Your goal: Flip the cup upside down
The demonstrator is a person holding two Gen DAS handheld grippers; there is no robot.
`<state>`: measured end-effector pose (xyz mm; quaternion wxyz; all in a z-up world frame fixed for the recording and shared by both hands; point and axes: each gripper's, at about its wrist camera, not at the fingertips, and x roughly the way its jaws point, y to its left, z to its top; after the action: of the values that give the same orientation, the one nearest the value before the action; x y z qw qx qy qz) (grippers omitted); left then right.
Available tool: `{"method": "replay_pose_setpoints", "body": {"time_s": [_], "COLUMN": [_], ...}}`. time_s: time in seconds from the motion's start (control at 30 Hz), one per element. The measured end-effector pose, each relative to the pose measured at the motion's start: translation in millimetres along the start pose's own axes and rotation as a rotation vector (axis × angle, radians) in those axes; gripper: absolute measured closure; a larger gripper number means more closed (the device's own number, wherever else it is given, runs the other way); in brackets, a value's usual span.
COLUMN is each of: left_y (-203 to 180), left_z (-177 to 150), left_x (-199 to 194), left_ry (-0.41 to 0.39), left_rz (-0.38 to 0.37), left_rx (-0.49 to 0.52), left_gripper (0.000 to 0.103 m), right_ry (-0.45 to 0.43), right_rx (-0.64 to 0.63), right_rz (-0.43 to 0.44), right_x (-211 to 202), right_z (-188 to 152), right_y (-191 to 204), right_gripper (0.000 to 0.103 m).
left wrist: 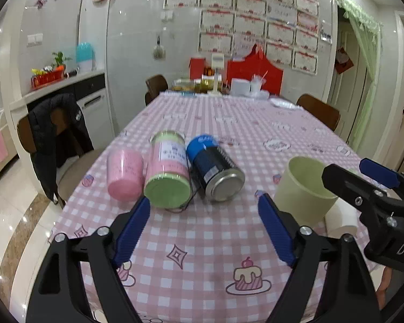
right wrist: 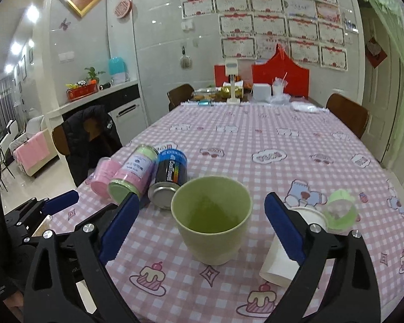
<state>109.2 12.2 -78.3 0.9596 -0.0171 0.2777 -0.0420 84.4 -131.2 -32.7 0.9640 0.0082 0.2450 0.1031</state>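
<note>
Both tongs stand apart, holding nothing. From the left wrist, the left gripper (left wrist: 204,212) faces three cylinders lying sideways, the green cup (left wrist: 301,191) upright at right. From the right wrist, the right gripper (right wrist: 202,210) frames that smooth, tapered cup, revealing a white paper cup (right wrist: 285,245) and a translucent green lid (right wrist: 339,211).

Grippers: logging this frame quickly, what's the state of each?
Left gripper: open, holding nothing.
Right gripper: open, either side of the green cup, not gripping.
</note>
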Motion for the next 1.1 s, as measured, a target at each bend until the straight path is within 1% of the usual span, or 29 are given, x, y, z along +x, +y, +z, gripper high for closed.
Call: {"method": "replay_pose_setpoints", "body": {"time_s": [0.17,0.33,0.4,0.43,0.53,0.63,0.73,0.83,1.1], "left_y": [-6.4,-10.1,-11.7,-12.7,-15.9,-17.9,-21.2,-21.0,-17.2], "left_z": [4.6,7.4,8.8,9.1,8.2,8.1,5.6,4.7,4.7], "left_x": [-21.5,-42.5,-53.4,-57.8,-73.1,-81.0,-87.6,-92.5,-97.4], "left_ry": [-0.067,-0.143,-0.182,-0.201,-0.273,-0.298,-0.324,-0.35,-0.384], "left_rz": [0.001,0.011,0.014,0.017,0.031,0.009,0.013,0.014,0.017], "left_rx": [0.015,0.026,0.029,0.03,0.042,0.047,0.058,0.054,0.047], "left_gripper": [0.02,0.019,0.016,0.01,0.01,0.009,0.009,0.009,0.009], "right_ry": [-0.059,-0.155,-0.183,-0.197,-0.251,-0.297,-0.335,-0.351,-0.353], "right_rx": [-0.004,-0.021,-0.035,-0.04,-0.029,-0.024,-0.034,-0.043,-0.037], "right_rz": [-0.013,-0.045,-0.063,-0.07,-0.086,-0.107,-0.144,-0.161,-0.155], "right_x": [-21.5,-45.7,-52.4,-56.4,-68.4,-77.4,-83.6,-85.7,-83.5], "right_z": [3.9,3.8,3.2,2.4,-2.2,-4.8,-6.9,-10.6,-17.5], "right_y": [-1.9,-0.1,1.4,1.7,-0.4,-2.5,-0.5,0.3,-3.6], "right_gripper": [0.012,0.008,0.008,0.008,0.008,0.008,0.008,0.008,0.008]}}
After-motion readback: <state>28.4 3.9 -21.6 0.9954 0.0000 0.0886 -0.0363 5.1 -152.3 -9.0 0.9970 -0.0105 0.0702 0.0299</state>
